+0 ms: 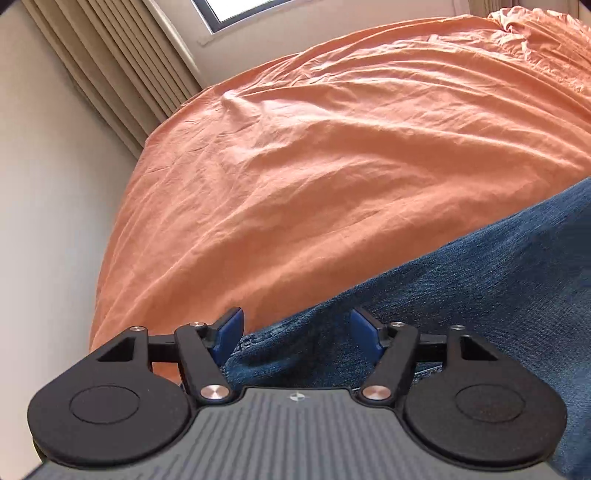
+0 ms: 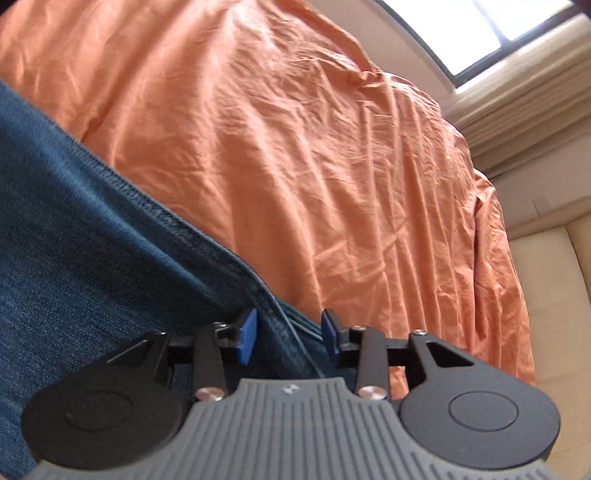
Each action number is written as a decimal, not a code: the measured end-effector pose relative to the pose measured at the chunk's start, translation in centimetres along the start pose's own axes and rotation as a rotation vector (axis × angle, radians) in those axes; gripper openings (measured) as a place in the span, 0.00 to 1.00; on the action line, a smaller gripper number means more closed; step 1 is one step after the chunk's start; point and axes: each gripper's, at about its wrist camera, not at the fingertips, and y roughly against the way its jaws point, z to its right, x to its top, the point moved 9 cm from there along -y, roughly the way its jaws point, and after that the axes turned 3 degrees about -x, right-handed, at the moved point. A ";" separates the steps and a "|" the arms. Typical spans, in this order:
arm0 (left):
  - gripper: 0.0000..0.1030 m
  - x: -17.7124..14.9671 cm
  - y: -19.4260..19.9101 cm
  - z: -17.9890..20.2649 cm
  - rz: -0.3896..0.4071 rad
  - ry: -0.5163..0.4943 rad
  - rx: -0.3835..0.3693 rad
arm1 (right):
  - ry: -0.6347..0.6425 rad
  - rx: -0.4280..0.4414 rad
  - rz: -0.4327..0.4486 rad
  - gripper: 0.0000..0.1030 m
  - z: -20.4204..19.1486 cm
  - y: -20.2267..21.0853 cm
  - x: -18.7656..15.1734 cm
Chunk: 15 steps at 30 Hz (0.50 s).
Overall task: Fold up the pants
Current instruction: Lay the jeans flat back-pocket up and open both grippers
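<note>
The pants (image 1: 461, 295) lie on the bed sheet (image 1: 332, 166), their edge between the left gripper (image 1: 297, 332) fingers and between the right gripper (image 2: 289, 334) fingers. Sheet spreads ahead of both; curtain (image 1: 110, 66) and window (image 2: 491, 29) lie beyond.

Two close wrist views, shared orange sheet (image 1: 332, 166)

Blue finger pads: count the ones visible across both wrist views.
4. Left gripper: one pad by the jeans hem, one over denim. Right gripper: pads and flank the seam. None seem hidden.
</note>
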 end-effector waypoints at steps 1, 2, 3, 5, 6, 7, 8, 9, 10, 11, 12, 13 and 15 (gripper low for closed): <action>0.75 -0.1 0.6 -0.2 0.005 0.017 -0.002 | -0.052 0.002 0.005 0.36 1.5 0.7 -0.6; 0.75 -0.2 1.4 -0.5 0.013 0.038 -0.006 | -0.098 -0.003 0.003 0.36 3.0 1.2 -1.2; 0.75 -0.4 1.9 -0.6 0.017 0.050 -0.007 | -0.140 -0.011 -0.001 0.38 4.3 1.7 -2.0; 0.75 -1.3 2.9 -1.1 0.014 0.078 0.003 | -0.211 -0.035 -0.011 0.43 6.7 2.6 -3.8; 0.75 -1.8 3.3 -1.2 0.012 0.090 0.003 | -0.248 -0.030 -0.019 0.43 7.5 3.0 -4.9; 0.75 -2.4 3.6 -1.3 0.011 0.105 -0.002 | -0.285 -0.015 -0.027 0.43 8.0 3.3 -5.9; 0.75 -2.9 3.9 -1.3 0.009 0.123 -0.010 | -0.331 0.000 -0.039 0.43 8.4 3.5 -7.0; 0.75 -3.6 4.4 -1.3 0.009 0.151 -0.023 | -0.390 0.020 -0.054 0.43 8.8 3.7 -8.3; 0.75 -4.2 4.7 -1.2 0.009 0.172 -0.032 | -0.451 0.050 -0.071 0.43 8.9 3.8 -9.5; 0.75 -4.9 5.0 -1.2 0.007 0.195 -0.038 | -0.518 0.080 -0.089 0.41 8.8 3.7 -10.8; 0.75 -5.7 5.3 -1.2 0.007 0.216 -0.039 | -0.577 0.108 -0.100 0.40 8.8 3.6 -11.9; 0.75 -6.3 5.5 -1.2 0.008 0.229 -0.041 | -0.658 0.148 -0.113 0.38 8.4 3.3 -13.2; 0.75 -7.8 5.7 -1.3 -0.010 0.244 -0.034 | -0.797 0.194 -0.142 0.29 8.1 2.6 -15.4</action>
